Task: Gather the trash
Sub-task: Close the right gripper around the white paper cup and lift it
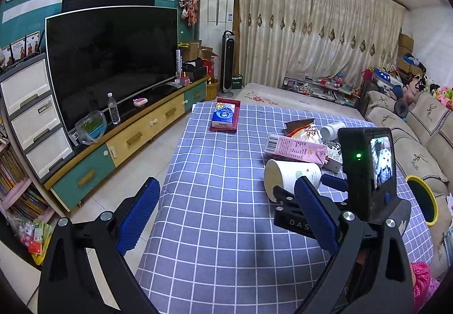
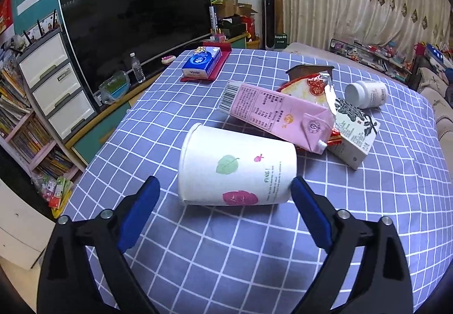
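Observation:
A white paper cup (image 2: pixel 236 165) lies on its side on the blue checked tablecloth (image 2: pixel 226 243). My right gripper (image 2: pixel 225 186) is open with its blue fingers at either side of the cup's near edge. Behind the cup lie a pink carton (image 2: pixel 280 113), a patterned box (image 2: pixel 354 133), a foil snack bag (image 2: pixel 308 87) and a white pill bottle (image 2: pixel 366 94). My left gripper (image 1: pixel 226 195) is open and empty over the tablecloth (image 1: pixel 220 172), left of the right gripper's body (image 1: pixel 365 175). The cup (image 1: pixel 291 176) and carton (image 1: pixel 294 148) show there too.
A tissue pack on a red tray (image 2: pixel 202 62) sits at the table's far end. A yellow-rimmed bin (image 1: pixel 423 199) stands at the right by the sofa (image 1: pixel 419 127). A TV (image 1: pixel 110 59) on a low cabinet lines the left wall.

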Demonstrator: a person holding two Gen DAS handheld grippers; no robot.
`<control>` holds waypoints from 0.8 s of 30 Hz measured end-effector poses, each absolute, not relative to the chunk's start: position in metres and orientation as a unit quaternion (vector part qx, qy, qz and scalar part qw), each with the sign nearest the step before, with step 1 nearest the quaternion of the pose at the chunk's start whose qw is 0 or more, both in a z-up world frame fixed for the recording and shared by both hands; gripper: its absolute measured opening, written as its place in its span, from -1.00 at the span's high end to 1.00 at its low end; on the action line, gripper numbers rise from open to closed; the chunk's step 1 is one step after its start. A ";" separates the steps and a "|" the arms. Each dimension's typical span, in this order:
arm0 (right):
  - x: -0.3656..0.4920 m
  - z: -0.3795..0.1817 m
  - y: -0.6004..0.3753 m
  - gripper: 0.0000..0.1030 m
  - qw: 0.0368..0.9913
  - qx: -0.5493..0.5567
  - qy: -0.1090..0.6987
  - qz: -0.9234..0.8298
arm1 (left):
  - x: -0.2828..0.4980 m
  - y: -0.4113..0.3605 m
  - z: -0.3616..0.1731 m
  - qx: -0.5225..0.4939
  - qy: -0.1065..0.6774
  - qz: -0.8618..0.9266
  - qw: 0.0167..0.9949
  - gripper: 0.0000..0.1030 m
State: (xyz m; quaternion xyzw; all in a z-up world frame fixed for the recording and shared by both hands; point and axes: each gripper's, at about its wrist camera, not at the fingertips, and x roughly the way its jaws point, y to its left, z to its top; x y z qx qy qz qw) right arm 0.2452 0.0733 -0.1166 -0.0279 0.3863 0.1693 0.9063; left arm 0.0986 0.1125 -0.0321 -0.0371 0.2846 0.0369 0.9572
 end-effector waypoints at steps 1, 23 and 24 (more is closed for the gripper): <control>0.246 -0.118 0.076 -0.77 0.905 -0.034 0.387 0.173 | 0.100 0.112 -0.032 -0.037 0.286 0.036 0.957 -0.83; 0.229 -0.095 0.068 -0.86 0.915 0.013 0.361 0.180 | 0.108 0.115 -0.048 -0.048 0.295 0.025 0.954 -0.83; 0.230 -0.096 0.072 -0.86 0.915 0.009 0.365 0.171 | 0.108 0.116 -0.049 -0.049 0.295 0.023 0.954 -0.83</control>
